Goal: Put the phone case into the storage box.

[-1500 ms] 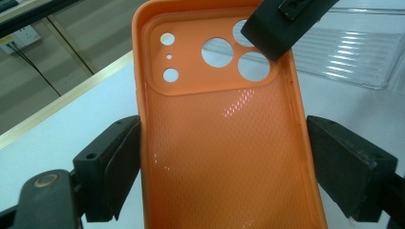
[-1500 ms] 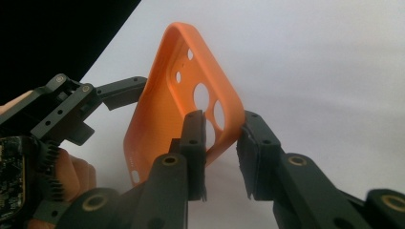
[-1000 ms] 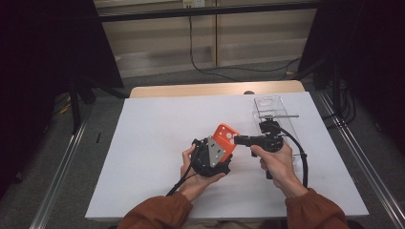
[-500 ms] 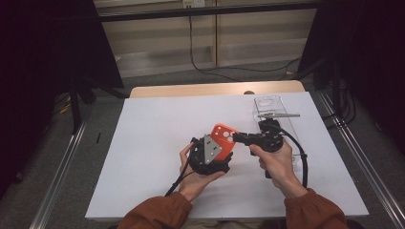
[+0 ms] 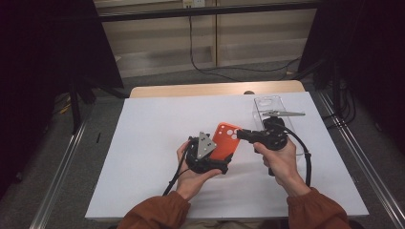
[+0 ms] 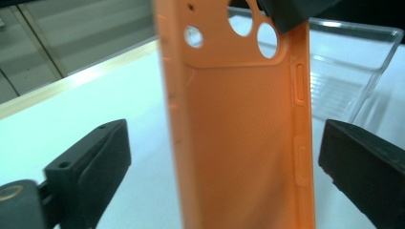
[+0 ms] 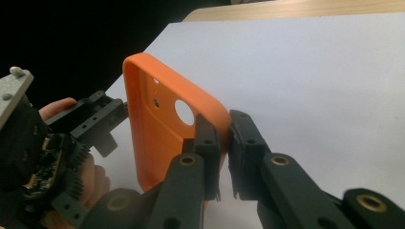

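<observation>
An orange phone case [image 5: 225, 138] stands on edge above the white table top, its camera holes at the far end. My right gripper [image 5: 240, 134] is shut on the case's upper corner, and its pads [image 7: 210, 138] pinch the rim next to the camera holes [image 7: 184, 112]. My left gripper [image 5: 220, 158] is open. Its jaws have just been opening and now stand wide on either side of the case [image 6: 239, 133], with a gap at each side. One of its fingers [image 6: 90, 167] is well clear of the case's edge.
A clear plastic tray [image 5: 272, 107] lies on the white table cover [image 5: 143, 143] at the back right, just behind my right hand. It is also seen beyond the case as a clear plastic tray [image 6: 344, 71]. A wooden table edge [image 5: 191, 89] runs along the back.
The left gripper's jaws have spread away from the orange case and that gripper has shifted slightly left. The right gripper keeps its hold on the case, which has hardly moved.
</observation>
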Tool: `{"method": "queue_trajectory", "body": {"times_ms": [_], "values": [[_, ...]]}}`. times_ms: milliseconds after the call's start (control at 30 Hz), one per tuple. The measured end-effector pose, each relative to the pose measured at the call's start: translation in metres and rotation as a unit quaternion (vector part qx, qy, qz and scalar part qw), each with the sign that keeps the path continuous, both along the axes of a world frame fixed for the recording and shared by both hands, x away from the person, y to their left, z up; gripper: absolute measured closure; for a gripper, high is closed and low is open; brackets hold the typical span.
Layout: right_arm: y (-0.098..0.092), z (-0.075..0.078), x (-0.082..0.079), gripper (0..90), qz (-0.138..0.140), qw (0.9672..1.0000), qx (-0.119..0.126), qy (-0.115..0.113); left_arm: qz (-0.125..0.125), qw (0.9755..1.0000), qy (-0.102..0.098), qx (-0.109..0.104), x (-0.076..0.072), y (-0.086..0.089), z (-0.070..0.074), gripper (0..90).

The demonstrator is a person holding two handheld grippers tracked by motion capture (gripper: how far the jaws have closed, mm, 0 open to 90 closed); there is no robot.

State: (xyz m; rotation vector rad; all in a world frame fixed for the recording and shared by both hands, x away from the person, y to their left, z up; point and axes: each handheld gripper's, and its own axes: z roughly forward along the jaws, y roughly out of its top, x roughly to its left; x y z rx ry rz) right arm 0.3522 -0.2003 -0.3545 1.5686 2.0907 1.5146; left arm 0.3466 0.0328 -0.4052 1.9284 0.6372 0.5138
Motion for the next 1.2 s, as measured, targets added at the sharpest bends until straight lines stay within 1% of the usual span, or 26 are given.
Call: {"method": "queue_trajectory", "body": {"times_ms": [33, 100, 167, 200, 233, 333, 433, 467, 500, 533, 633, 667, 767, 900, 933, 967, 1000, 1067, 1100, 1133, 1167, 1200], "values": [[-0.001, 0.0, 0.0, 82.9, -0.004, 1.0, 0.0, -0.002, -0.005, 1.0, 0.003, -0.003, 0.001, 0.002, 0.001, 3.4], [-0.003, 0.0, 0.0, 82.9, -0.006, 1.0, 0.0, -0.002, -0.003, 1.0, 0.001, -0.004, 0.003, 0.005, 0.001, 1.9], [-0.007, 0.0, 0.0, 83.0, -0.01, 0.9999, 0.001, -0.004, 0.01, 0.9999, 0.006, -0.006, 0.005, 0.009, 0.001, 2.8], [-0.009, 0.0, 0.0, 83.0, -0.012, 0.9999, -0.002, -0.007, 0.023, 0.9997, 0.006, -0.007, 0.007, 0.012, 0.0, 2.8], [-0.01, 0.0, 0.0, 83.0, -0.013, 0.9999, -0.004, -0.008, 0.03, 0.9995, 0.005, -0.006, 0.008, 0.015, 0.001, 2.8], [-0.012, 0.0, 0.001, 83.0, -0.011, 0.9999, -0.004, -0.011, 0.035, 0.9994, 0.009, -0.004, 0.009, 0.018, 0.001, 2.7], [-0.012, 0.001, 0.0, 83.0, -0.012, 0.9998, -0.007, -0.016, 0.042, 0.999, 0.002, -0.011, 0.008, 0.022, 0.0, 2.8], [-0.012, 0.001, 0.0, 83.1, -0.012, 0.9997, -0.009, -0.017, 0.041, 0.9991, 0.0, -0.009, 0.008, 0.024, 0.0, 3.0], [-0.012, 0.001, 0.0, 83.1, -0.011, 0.9996, -0.012, -0.021, 0.045, 0.9989, -0.003, -0.009, 0.007, 0.025, 0.0, 2.8], [-0.013, 0.002, 0.0, 83.1, -0.01, 0.9996, -0.013, -0.022, 0.046, 0.9989, -0.005, -0.013, 0.007, 0.026, 0.0, 2.9], [-0.013, 0.002, 0.0, 83.1, -0.011, 0.9996, -0.013, -0.024, 0.048, 0.9987, -0.003, -0.016, 0.007, 0.03, 0.0, 3.1], [-0.015, 0.003, 0.0, 83.1, -0.012, 0.9994, -0.014, -0.029, 0.054, 0.9984, -0.004, -0.018, 0.007, 0.032, 0.0, 3.2], [-0.016, 0.004, 0.0, 83.2, -0.012, 0.9993, -0.015, -0.032, 0.051, 0.9983, 0.007, -0.025, 0.007, 0.038, 0.002, 2.2], [-0.018, 0.006, 0.0, 83.2, -0.014, 0.9989, -0.019, -0.04, 0.059, 0.9978, 0.003, -0.029, 0.005, 0.047, 0.003, 2.7], [-0.019, 0.007, 0.0, 83.2, -0.014, 0.9989, -0.018, -0.042, 0.059, 0.9977, 0.001, -0.034, 0.005, 0.049, 0.003, 2.8], [-0.019, 0.007, 0.0, 83.3, -0.013, 0.9989, -0.017, -0.043, 0.064, 0.9973, -0.002, -0.034, 0.005, 0.052, 0.004, 2.7], [-0.02, 0.009, 0.0, 83.3, -0.015, 0.9986, -0.019, -0.046, 0.071, 0.9966, -0.009, -0.041, 0.004, 0.058, 0.005, 3.1], [-0.02, 0.01, 0.0, 83.3, -0.015, 0.9985, -0.02, -0.049, 0.072, 0.9966, -0.01, -0.041, 0.004, 0.06, 0.005, 3.1], [-0.021, 0.01, 0.001, 83.3, -0.013, 0.9984, -0.022, -0.051, 0.074, 0.9962, -0.009, -0.045, 0.004, 0.064, 0.005, 3.1], [-0.021, 0.011, 0.001, 83.3, -0.014, 0.9982, -0.025, -0.053, 0.068, 0.9968, 0.002, -0.042, 0.002, 0.069, 0.004, 3.1], [-0.022, 0.011, 0.001, 83.3, -0.013, 0.9979, -0.027, -0.057, 0.067, 0.997, 0.0, -0.039, 0.001, 0.071, 0.003, 3.1], [-0.022, 0.011, 0.001, 83.3, -0.013, 0.9977, -0.029, -0.059, 0.072, 0.9967, -0.003, -0.037, 0.0, 0.073, 0.003, 3.3]]}}
